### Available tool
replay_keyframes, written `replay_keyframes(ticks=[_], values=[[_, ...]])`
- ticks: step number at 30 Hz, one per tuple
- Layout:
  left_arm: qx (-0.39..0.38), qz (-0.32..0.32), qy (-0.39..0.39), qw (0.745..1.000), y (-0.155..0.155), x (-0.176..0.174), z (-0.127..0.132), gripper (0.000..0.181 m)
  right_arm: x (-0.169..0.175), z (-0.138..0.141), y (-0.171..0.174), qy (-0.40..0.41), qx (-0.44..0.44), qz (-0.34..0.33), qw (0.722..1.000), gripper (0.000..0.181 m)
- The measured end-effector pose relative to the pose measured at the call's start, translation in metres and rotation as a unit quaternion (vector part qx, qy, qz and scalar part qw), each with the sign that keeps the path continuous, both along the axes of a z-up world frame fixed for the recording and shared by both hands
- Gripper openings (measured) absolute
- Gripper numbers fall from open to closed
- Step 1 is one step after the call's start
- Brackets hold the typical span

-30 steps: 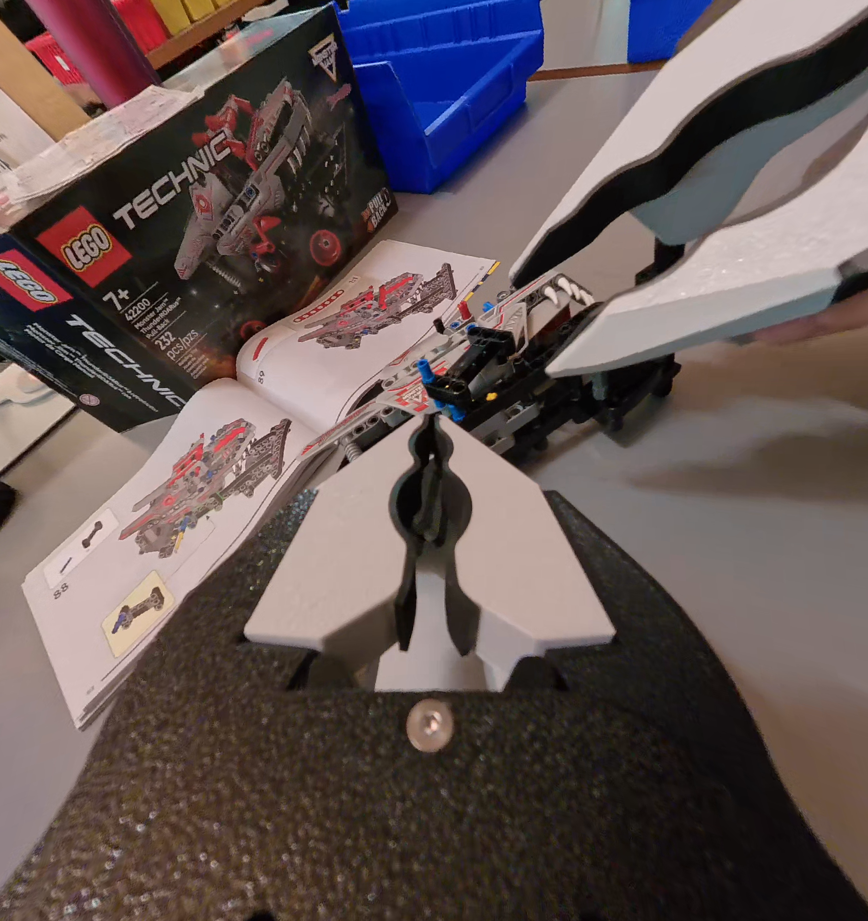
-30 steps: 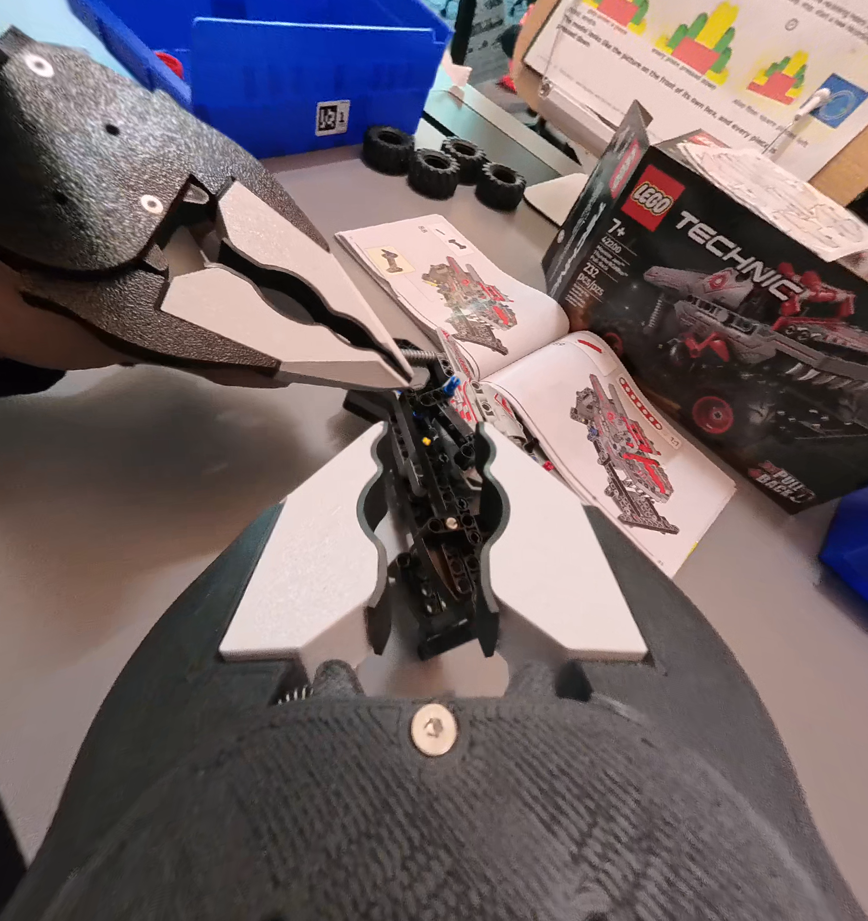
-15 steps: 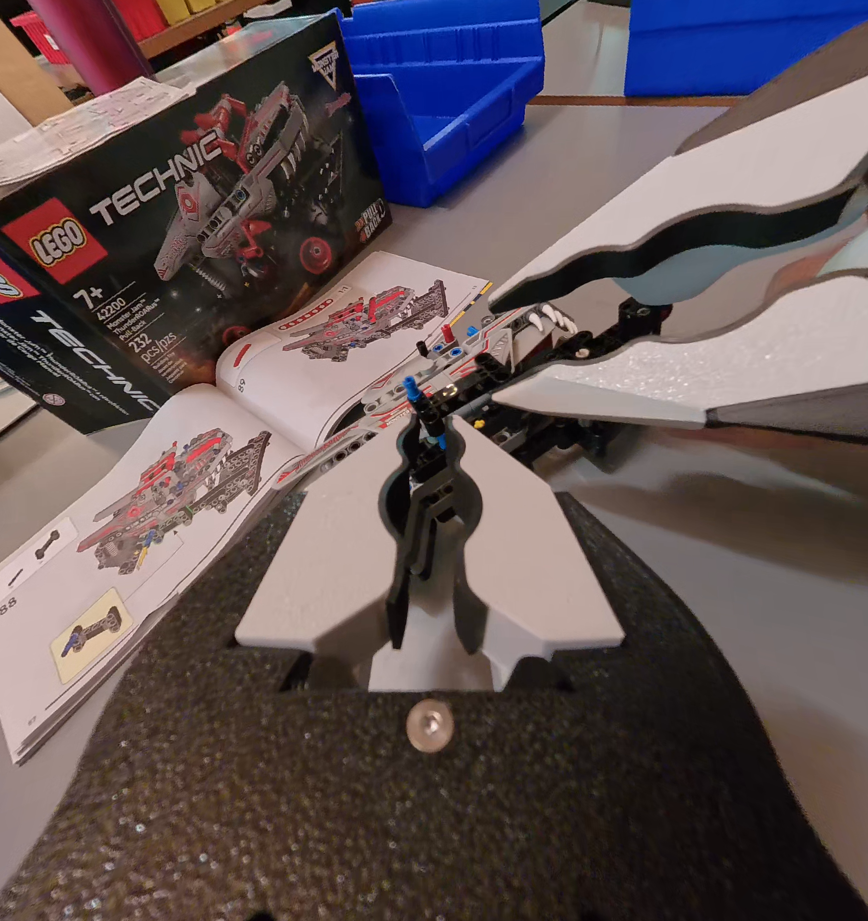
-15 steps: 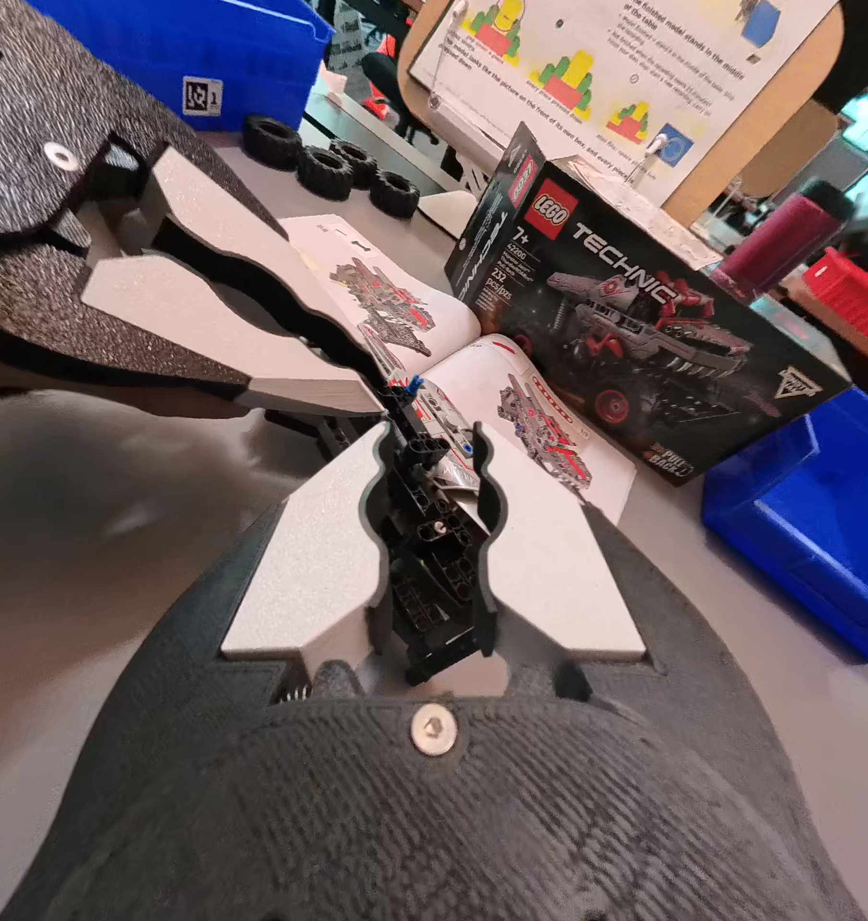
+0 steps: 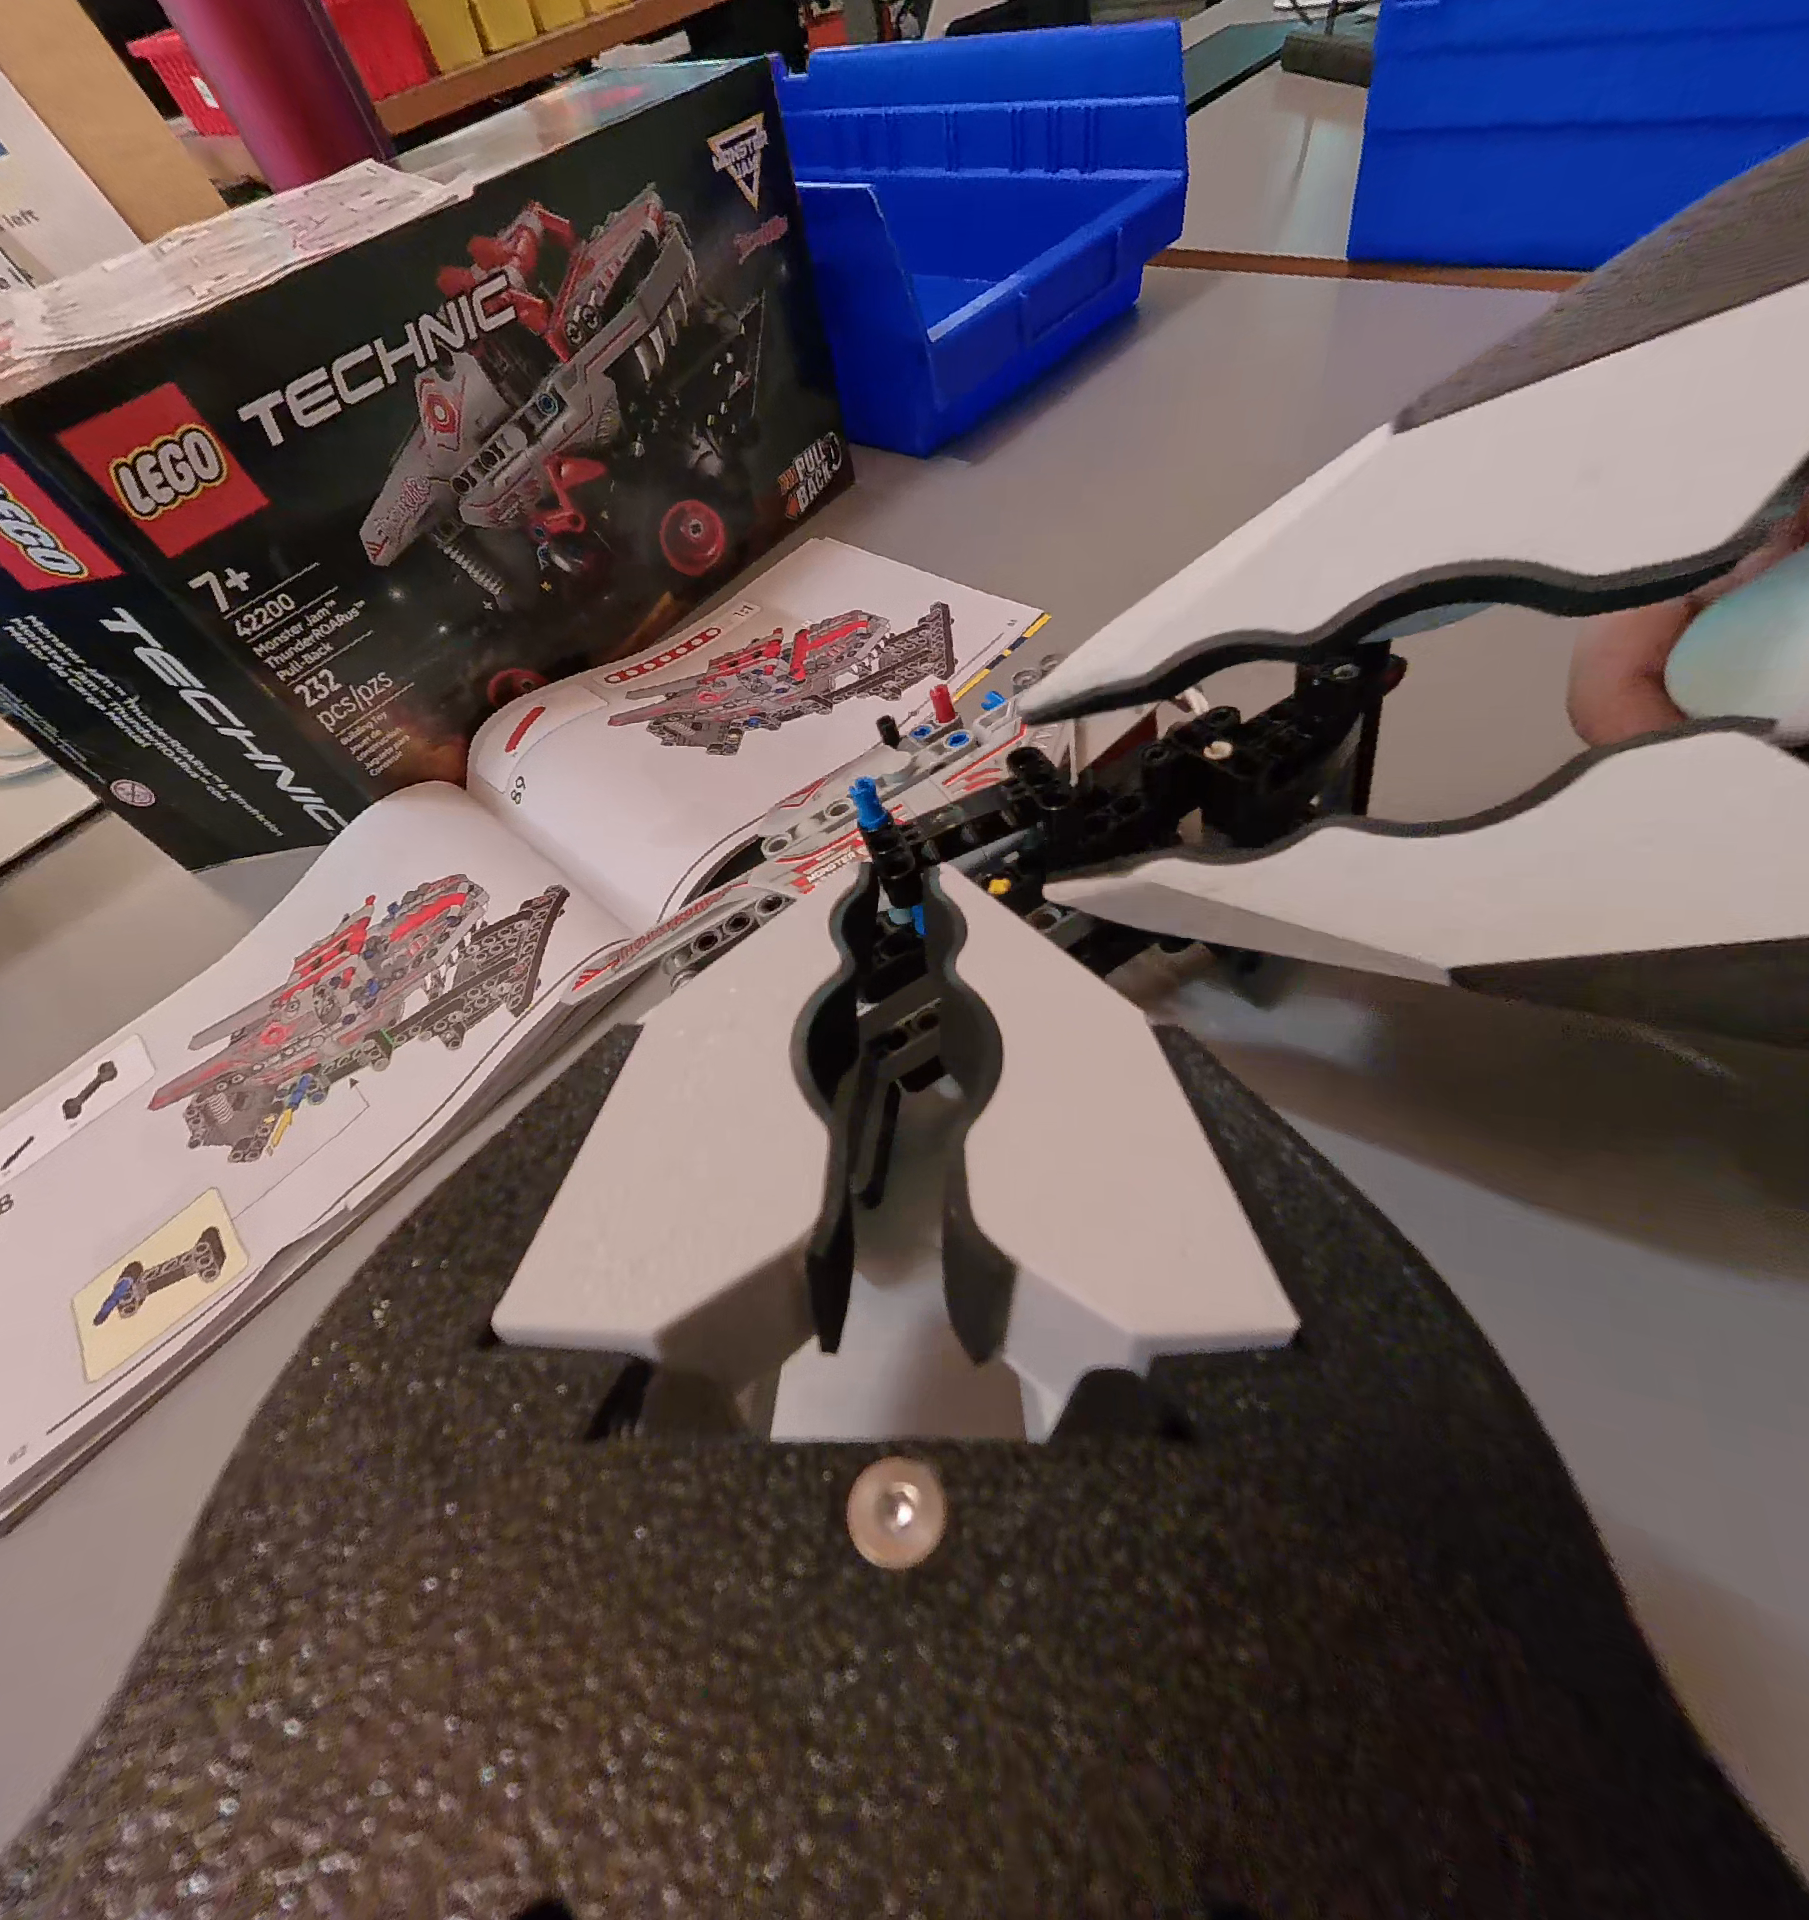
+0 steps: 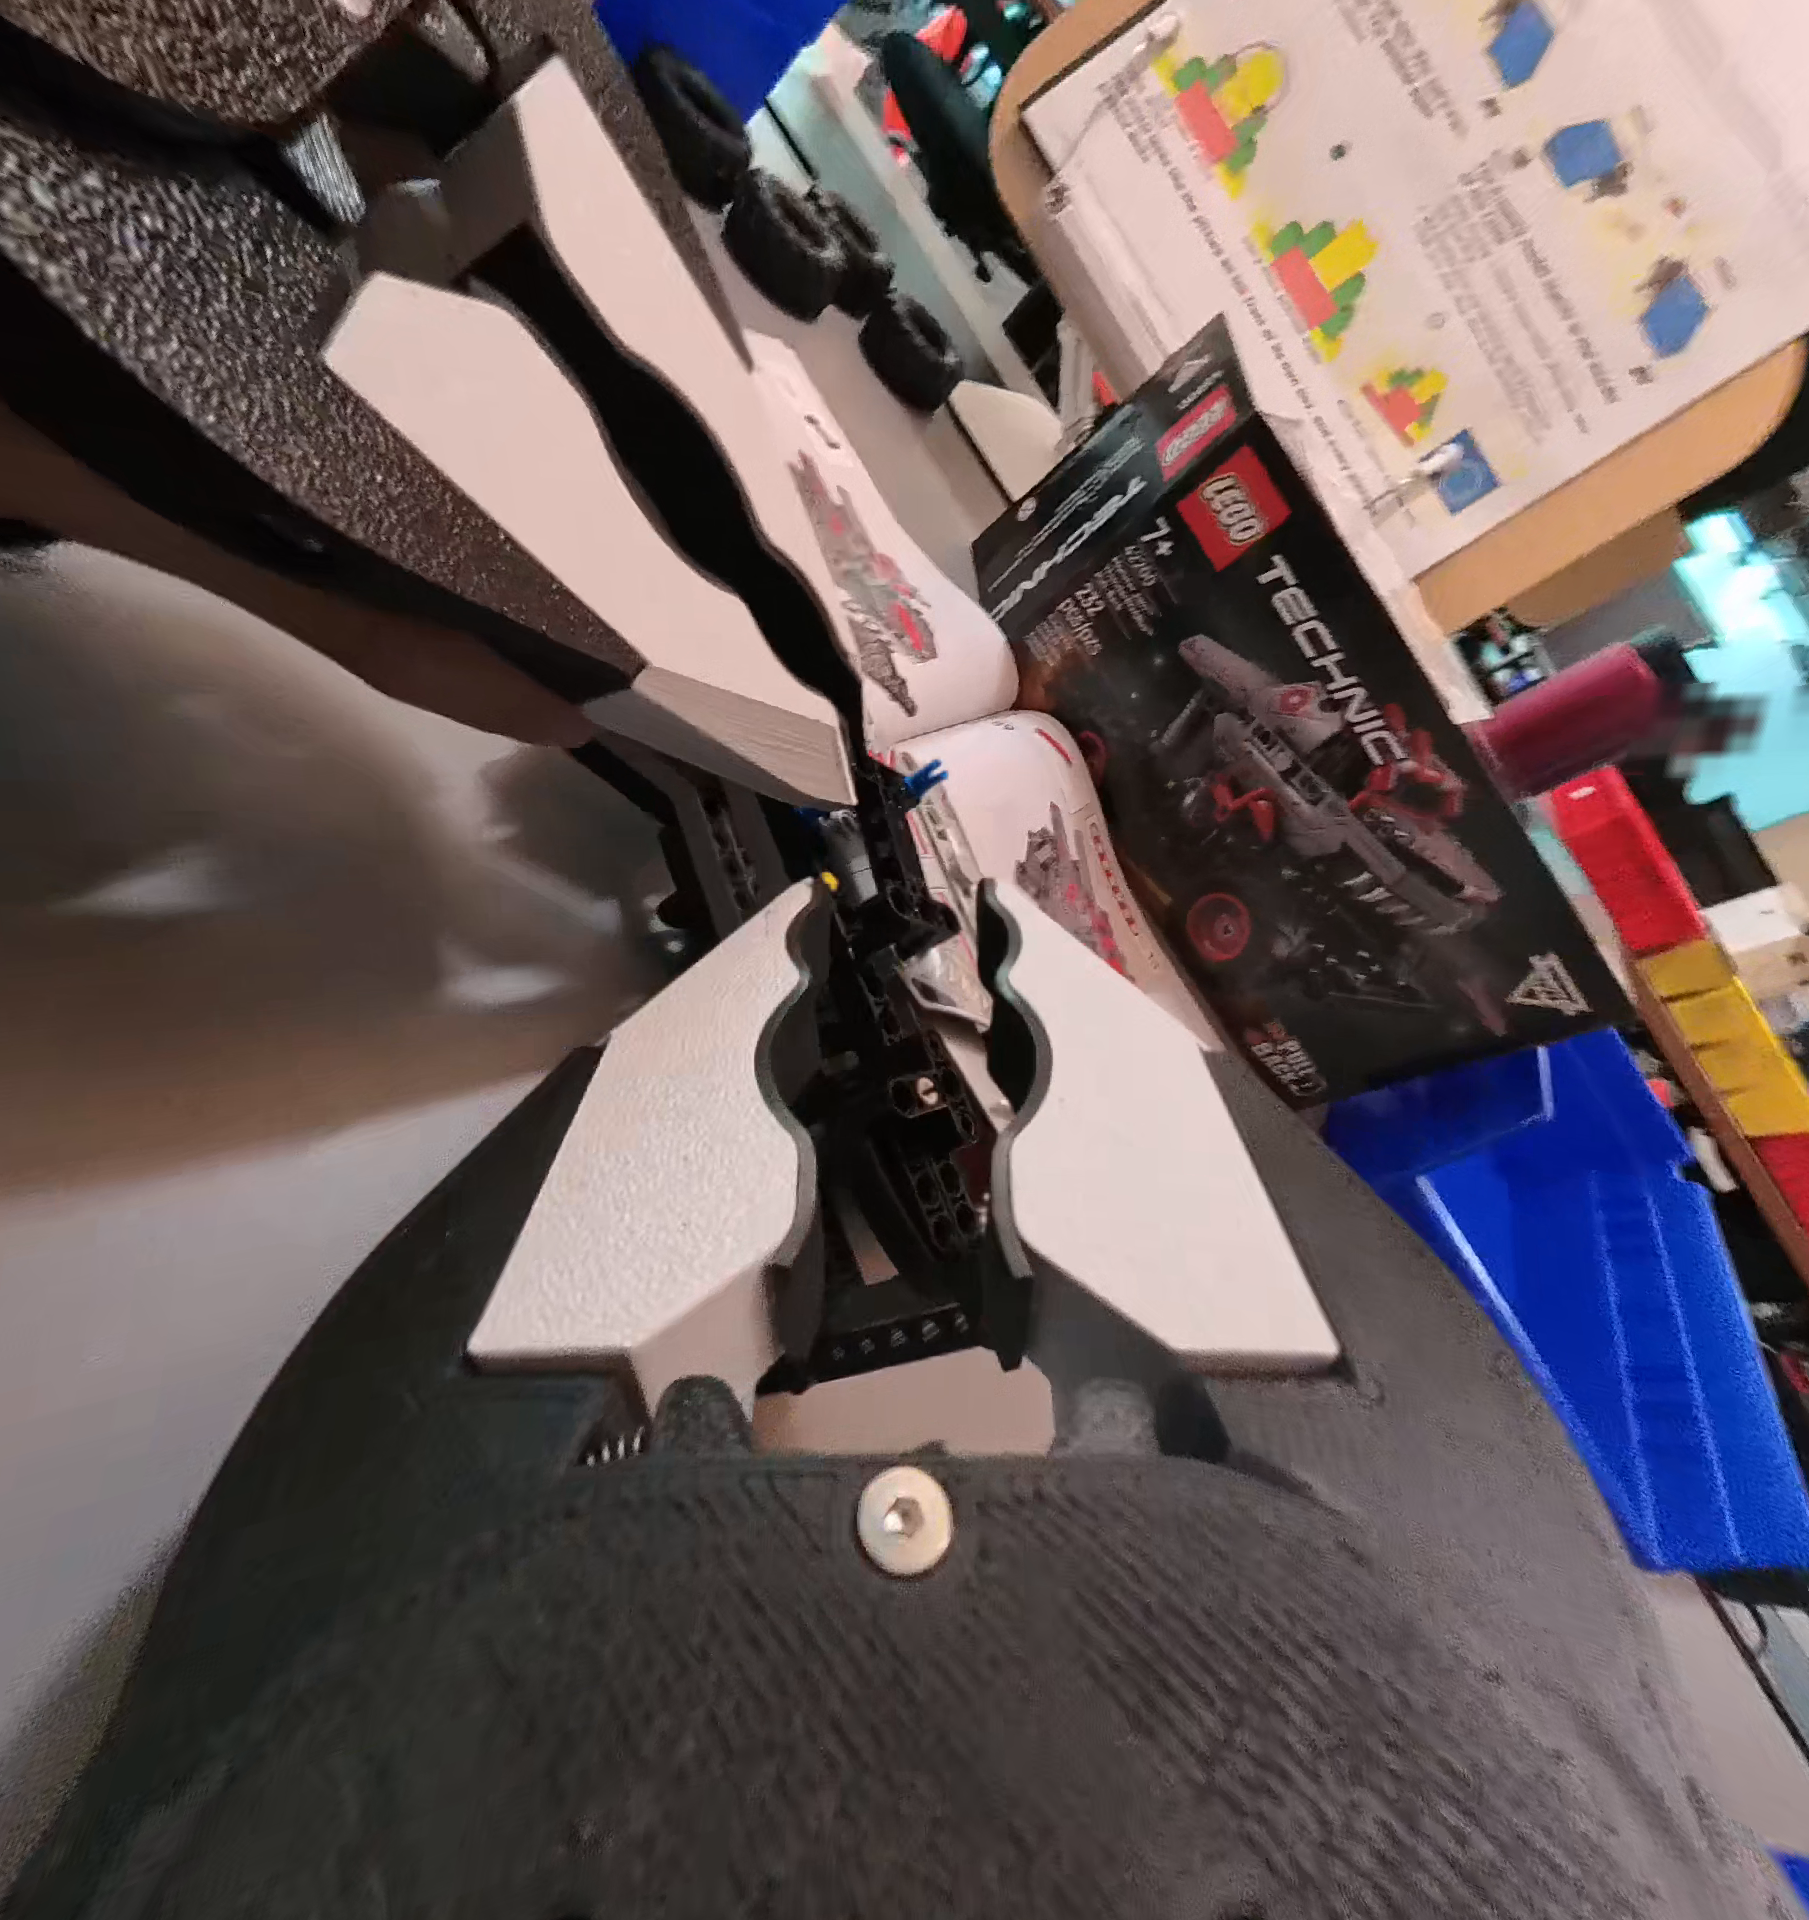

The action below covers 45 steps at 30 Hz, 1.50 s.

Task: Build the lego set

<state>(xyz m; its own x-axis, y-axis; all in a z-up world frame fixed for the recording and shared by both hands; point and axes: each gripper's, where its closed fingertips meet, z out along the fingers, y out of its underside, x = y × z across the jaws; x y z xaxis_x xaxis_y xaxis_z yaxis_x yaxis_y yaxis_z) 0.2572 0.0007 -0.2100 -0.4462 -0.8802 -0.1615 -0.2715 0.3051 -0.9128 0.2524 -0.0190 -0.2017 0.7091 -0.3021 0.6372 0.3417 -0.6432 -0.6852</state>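
My left gripper (image 5: 895,878) is shut on a small black beam with blue pins (image 5: 884,831), its tip against the end of the model. The half-built model (image 5: 1108,790), a black frame with grey and red panels, is held off the table by my right gripper (image 5: 1035,800), which comes in from the right. In the right wrist view my right gripper (image 6: 900,888) is shut on the model's black frame (image 6: 910,1091). My left gripper (image 6: 856,764) comes in from the upper left, and the small beam (image 6: 905,790) sits at its tip.
The open instruction booklet (image 5: 443,935) lies on the grey table (image 5: 1451,1195) under the model. The set's box (image 5: 412,416) stands behind it, with blue bins (image 5: 983,208) further back. Black tyres (image 6: 806,249) lie beyond the booklet, and another blue bin (image 6: 1565,1299) is at the right. Only a small space, under 4 cm, lies between the two pairs of fingers.
My right gripper has rolled over with the model, so its view now tilts steeply. My left gripper keeps the small beam at the model's end. Both stay shut.
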Motion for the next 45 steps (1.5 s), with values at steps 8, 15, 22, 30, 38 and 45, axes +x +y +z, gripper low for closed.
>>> replay_keyframes(ticks=[8,15,22,30,38,45], values=[[0.025,0.019,-0.022,0.999,0.0,-0.001,0.0,0.007,0.001,0.02,-0.006,0.204,0.027,0.087,0.975,0.043],[0.038,0.032,-0.038,0.998,0.001,-0.003,0.0,0.007,0.003,0.002,0.002,0.311,-0.022,0.132,0.941,0.036],[0.051,0.041,-0.042,0.997,0.002,-0.002,0.001,0.006,0.006,0.003,0.012,0.364,-0.077,0.182,0.91,0.018],[0.051,0.056,-0.042,0.996,0.003,-0.002,0.001,0.006,0.002,-0.006,0.016,0.423,-0.167,0.226,0.861,0.008],[0.044,0.064,-0.035,0.996,0.002,0.001,0.001,0.006,0.003,-0.01,0.015,0.418,-0.212,0.243,0.849,0.009],[0.08,0.035,-0.058,0.994,-0.005,-0.003,0.001,0.008,0.004,-0.009,0.008,0.433,-0.257,0.314,0.805,0.008]])
